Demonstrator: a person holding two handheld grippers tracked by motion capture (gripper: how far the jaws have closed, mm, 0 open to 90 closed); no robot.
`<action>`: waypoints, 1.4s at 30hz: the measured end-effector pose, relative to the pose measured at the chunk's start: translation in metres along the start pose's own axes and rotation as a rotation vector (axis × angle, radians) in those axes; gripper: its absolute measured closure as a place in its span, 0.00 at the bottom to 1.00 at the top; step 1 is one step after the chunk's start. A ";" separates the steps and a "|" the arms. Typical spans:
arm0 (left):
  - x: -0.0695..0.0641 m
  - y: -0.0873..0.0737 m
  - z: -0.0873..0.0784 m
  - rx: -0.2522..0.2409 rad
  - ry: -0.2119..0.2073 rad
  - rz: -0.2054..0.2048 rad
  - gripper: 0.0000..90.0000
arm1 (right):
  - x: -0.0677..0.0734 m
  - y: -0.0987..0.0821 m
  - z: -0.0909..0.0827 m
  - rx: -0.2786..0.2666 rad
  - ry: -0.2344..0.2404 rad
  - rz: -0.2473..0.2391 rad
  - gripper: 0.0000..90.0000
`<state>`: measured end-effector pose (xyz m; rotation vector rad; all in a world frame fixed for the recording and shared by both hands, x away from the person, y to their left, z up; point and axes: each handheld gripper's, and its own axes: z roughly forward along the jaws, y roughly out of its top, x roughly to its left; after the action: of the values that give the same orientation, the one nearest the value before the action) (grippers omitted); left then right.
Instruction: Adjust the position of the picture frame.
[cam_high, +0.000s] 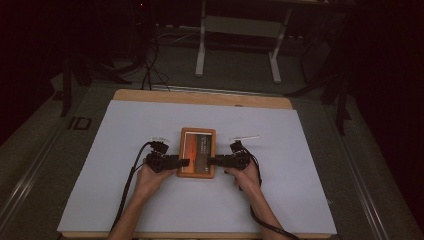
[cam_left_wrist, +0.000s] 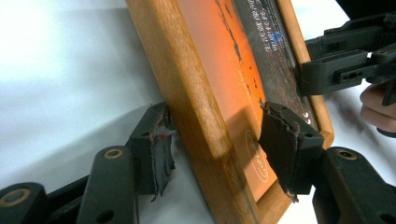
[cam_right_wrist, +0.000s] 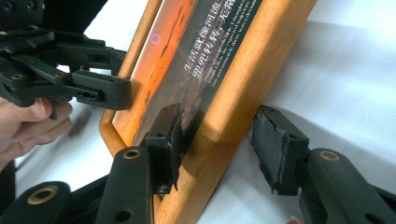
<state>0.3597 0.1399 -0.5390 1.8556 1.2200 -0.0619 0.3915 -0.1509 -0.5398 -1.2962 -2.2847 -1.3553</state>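
A wooden picture frame (cam_high: 197, 152) with an orange and dark print lies in the middle of the white sheet. My left gripper (cam_high: 186, 162) comes at its left side near the near end. In the left gripper view its pads (cam_left_wrist: 161, 140) press the frame (cam_left_wrist: 196, 93), one on the outer wooden side and one on the glass. My right gripper (cam_high: 210, 161) reaches the frame's right side. In the right gripper view it (cam_right_wrist: 217, 135) straddles the wooden edge (cam_right_wrist: 243, 79): one pad sits on the print, while the other stands a sliver off the outer side.
The white sheet (cam_high: 150, 200) covers a wooden table (cam_high: 200, 96). Two small white strips (cam_high: 159, 138) (cam_high: 245, 136) lie beside the frame's far corners. Behind the table are a white desk's legs (cam_high: 201, 50) and cables (cam_high: 150, 65) on the dark floor.
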 end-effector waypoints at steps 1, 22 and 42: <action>-0.001 0.000 0.000 0.001 -0.002 0.002 0.50 | 0.000 -0.001 -0.001 0.000 0.000 0.003 0.60; -0.027 -0.013 0.000 0.014 0.005 0.017 0.54 | 0.008 -0.020 -0.025 -0.017 -0.021 0.023 0.64; -0.031 -0.020 0.001 0.023 -0.018 -0.011 0.54 | 0.009 -0.029 -0.028 -0.008 -0.020 0.041 0.62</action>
<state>0.3289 0.1200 -0.5381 1.8647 1.2221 -0.0988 0.3570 -0.1737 -0.5368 -1.3576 -2.2551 -1.3452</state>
